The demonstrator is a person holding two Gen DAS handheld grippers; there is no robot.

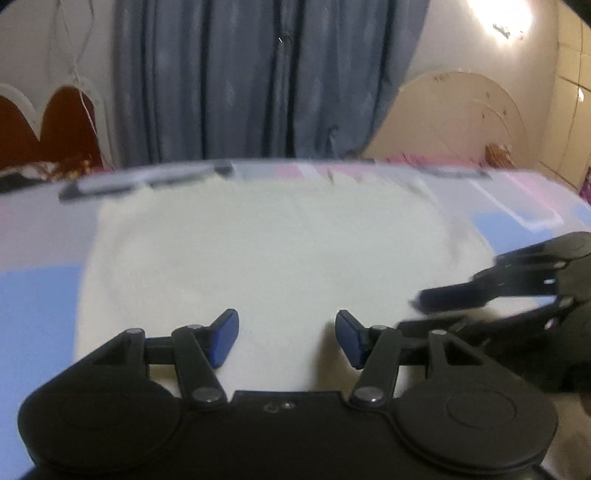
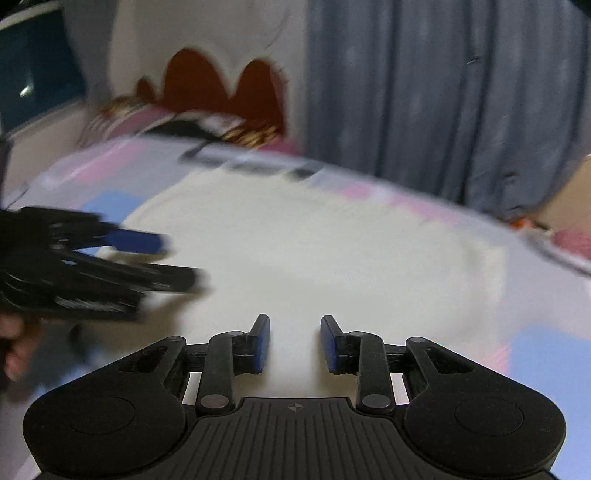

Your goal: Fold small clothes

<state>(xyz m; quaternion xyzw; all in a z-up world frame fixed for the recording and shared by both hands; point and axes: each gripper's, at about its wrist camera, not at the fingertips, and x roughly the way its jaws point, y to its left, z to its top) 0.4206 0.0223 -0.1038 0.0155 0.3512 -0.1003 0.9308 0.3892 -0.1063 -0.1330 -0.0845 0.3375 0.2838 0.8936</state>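
While both tools [image 1: 287,338] [image 2: 295,343] hover open, the white garment [image 1: 266,258] lies beneath.

Grey-blue curtain [image 1: 236,81] behind a pastel-patterned bedsheet [image 1: 33,295], red scalloped headboard [image 2: 221,92] alongside.

Dim, motion-blurred fisheye views w/ bent edges; glare patch [image 1: 495,22] top right.

I count one white cloth [image 1: 258,266] on one patchwork bed cover [image 1: 37,295]. I see two grippers: left gripper [image 1: 286,339] and right gripper [image 2: 294,343] (two blue pads each). One grey curtain [image 1: 240,81] hangs behind.
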